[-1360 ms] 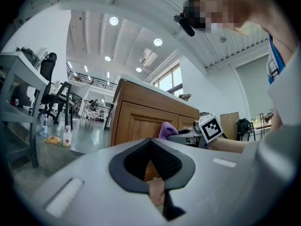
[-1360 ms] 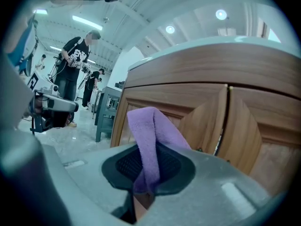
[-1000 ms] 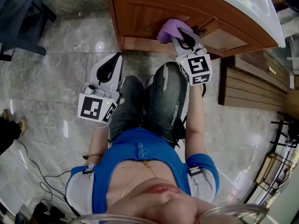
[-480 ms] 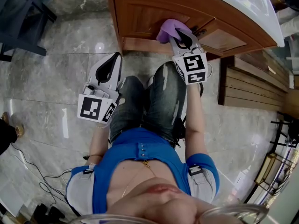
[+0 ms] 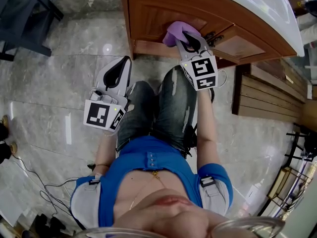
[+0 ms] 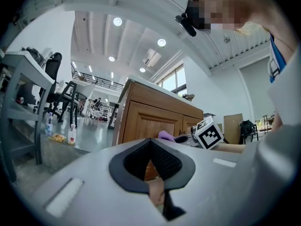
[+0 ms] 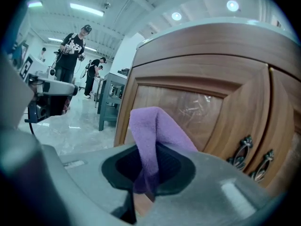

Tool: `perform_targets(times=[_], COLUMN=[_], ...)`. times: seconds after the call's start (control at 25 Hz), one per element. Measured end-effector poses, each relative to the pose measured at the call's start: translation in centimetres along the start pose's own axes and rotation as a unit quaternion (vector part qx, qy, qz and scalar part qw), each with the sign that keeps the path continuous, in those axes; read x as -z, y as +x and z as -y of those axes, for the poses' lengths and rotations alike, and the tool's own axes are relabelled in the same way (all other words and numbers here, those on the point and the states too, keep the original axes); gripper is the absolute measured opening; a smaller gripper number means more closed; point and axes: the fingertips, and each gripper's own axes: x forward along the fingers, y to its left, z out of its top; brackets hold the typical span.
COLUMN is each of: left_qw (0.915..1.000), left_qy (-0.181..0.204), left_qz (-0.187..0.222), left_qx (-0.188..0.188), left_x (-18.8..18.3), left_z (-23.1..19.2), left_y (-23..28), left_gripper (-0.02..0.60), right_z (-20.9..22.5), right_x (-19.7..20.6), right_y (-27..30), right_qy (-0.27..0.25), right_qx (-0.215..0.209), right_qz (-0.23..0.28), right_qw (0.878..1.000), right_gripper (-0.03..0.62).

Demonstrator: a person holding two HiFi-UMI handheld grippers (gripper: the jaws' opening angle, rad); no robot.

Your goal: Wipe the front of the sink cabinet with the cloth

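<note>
Now the cloth (image 5: 173, 32) lies against the front of the cabinet (image 5: 148, 14), on the door panel to the left of the cabinet's handles (image 5: 212, 36). One end is clamped in the right gripper (image 5: 190, 39), whose jaws are closed on it. In the right gripper view the purple fold rises out of the jaws towards the panel.

Change over the last second: the right gripper and cloth have slid a little away from the handles, towards the cabinet's left edge. We read this as a wiping stroke under way along the front. The shift is small.

The left gripper (image 5: 124, 63) has jaws together with nothing between them. It is held well apart from the cabinet and has not moved.

Judgement: only a narrow band of the front is likely covered. The right-hand door beyond the handles is probably untouched.
</note>
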Motion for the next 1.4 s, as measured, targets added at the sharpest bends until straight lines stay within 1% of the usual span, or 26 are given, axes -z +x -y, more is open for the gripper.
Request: perform_targets(times=[0.44, 0.72, 1.0, 1.28, 1.4], left_qw=[0.9999, 0.9999, 0.9999, 0.9997, 0.9997], left_qy=[-0.006, -0.009, -0.008, -0.008, -0.006], left_qz=[0.001, -0.001, -0.003, -0.012, -0.010], left_qx=[-0.008, -0.011, -0.015, -0.018, -0.020], left_x=[0.1, 0.2, 0.3, 0.8, 0.6], left_z=[-0.4, -0.8, -1.1, -1.4, -1.6], left_y=[-0.2, 0.2, 0.4, 0.3, 0.3], left_gripper=[0.000, 0.000, 0.000, 0.000, 0.000], right_z=[-3.7, -6.0, -8.6, -10.7, -11.0], right_x=[-1.9, -3.1, -4.6, -6.0, -6.1], right_y=[3.0, 4.7, 6.3, 7.3, 7.6], right_qy=[0.000, -0.009, -0.017, -0.015, -0.011], right_qx=[-0.056, -0.086, -0.123, -0.149, -0.149], right_qz=[0.018, 0.025, 0.040, 0.058, 0.063], right_qw=[0.998, 0.996, 0.991, 0.987, 0.987], right_gripper=[0.055, 0.055, 0.055, 0.055, 0.055])
